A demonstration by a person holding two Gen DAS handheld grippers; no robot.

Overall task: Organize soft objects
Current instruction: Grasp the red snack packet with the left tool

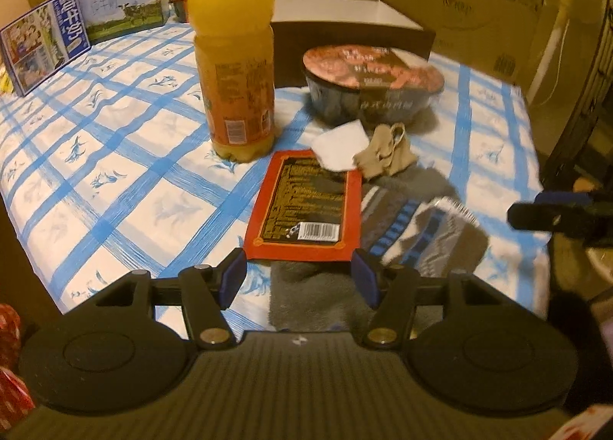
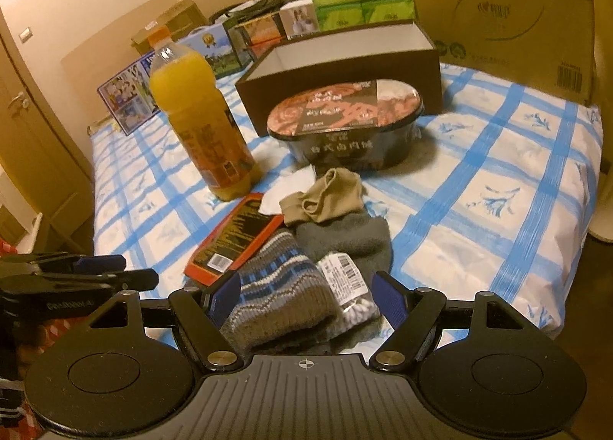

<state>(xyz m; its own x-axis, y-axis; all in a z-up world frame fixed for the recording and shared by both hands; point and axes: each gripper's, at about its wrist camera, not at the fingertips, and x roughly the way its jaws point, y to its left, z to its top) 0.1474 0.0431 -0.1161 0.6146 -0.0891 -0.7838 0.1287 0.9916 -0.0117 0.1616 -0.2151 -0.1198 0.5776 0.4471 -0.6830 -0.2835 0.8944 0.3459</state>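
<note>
Lying between the open right gripper (image 2: 304,296) fingers, striped knit sock (image 2: 281,294).

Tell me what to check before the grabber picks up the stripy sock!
1. Right gripper jaws open: ok.
2. Striped sock lies between the jaws: ok.
3. Paper tag beside the sock is also between the jaws and may get pinched: not ok.
4. Red packet touches the sock's edge and could be dragged: not ok.
5. Left gripper open and off to the side: ok.
6. Open brown box has room for the sock: cannot tell.
</note>
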